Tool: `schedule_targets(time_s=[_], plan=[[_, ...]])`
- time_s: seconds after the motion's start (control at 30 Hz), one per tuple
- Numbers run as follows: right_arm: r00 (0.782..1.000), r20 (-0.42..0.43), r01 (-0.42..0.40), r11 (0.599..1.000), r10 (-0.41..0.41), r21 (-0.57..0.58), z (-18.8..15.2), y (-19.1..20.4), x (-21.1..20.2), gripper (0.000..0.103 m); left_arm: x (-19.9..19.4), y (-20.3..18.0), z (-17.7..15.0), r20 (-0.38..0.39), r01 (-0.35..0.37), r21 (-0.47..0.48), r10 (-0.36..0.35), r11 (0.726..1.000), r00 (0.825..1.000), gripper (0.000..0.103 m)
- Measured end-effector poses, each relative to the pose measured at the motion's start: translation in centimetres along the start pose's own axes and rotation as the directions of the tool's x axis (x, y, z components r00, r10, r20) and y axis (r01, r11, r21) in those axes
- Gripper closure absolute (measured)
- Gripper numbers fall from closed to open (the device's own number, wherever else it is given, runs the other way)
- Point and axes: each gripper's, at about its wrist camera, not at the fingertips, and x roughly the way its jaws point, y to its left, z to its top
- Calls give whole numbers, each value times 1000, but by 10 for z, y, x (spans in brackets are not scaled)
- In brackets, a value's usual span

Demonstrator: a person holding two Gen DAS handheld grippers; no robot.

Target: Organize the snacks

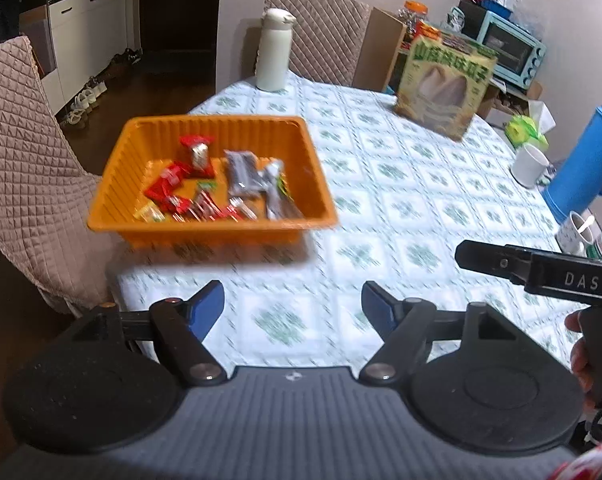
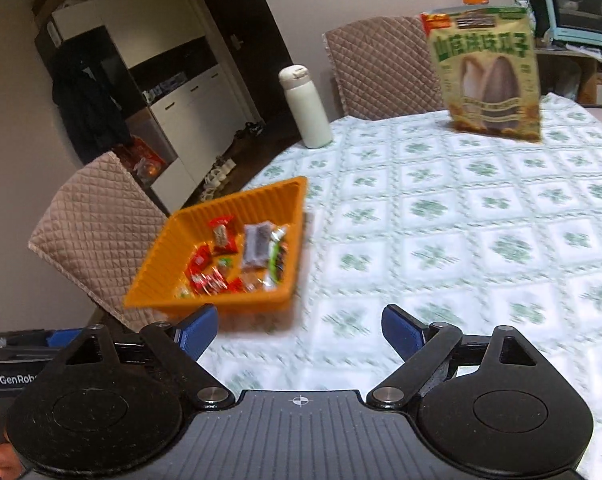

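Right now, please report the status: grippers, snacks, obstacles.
Left gripper open, right gripper open, both empty. Wrapped snacks inside ribbed orange plastic tray. No obstacle on nearby tablecloth.

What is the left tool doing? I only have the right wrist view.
Observer: The left tool is open, with nothing between its fingers.
Operator: Anything standing off to my right?
Observer: Yes, a blue jug stands far right, outside your frame.
Operator: Anything close to it?
Observer: A patterned cup stands right beside it, on the near side.
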Motion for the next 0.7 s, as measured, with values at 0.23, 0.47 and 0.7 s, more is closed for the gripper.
schedule_targets(time_s=[0.23, 0.47, 0.7], plan=[[999, -35, 38, 999, -38, -16, -27, -27, -43, 13, -14, -42, -31, -31, 8, 11, -8, 1000, 999, 26], [994, -76, 70, 997, -72, -30, -53, -47, -76, 13, -24, -76, -55, -41, 15, 37, -14, 999, 999, 24], [991, -103, 79, 996, -82, -31, -72, -63, -96, 13, -27, -101, -71, -58, 25, 56, -22, 998, 998, 24]])
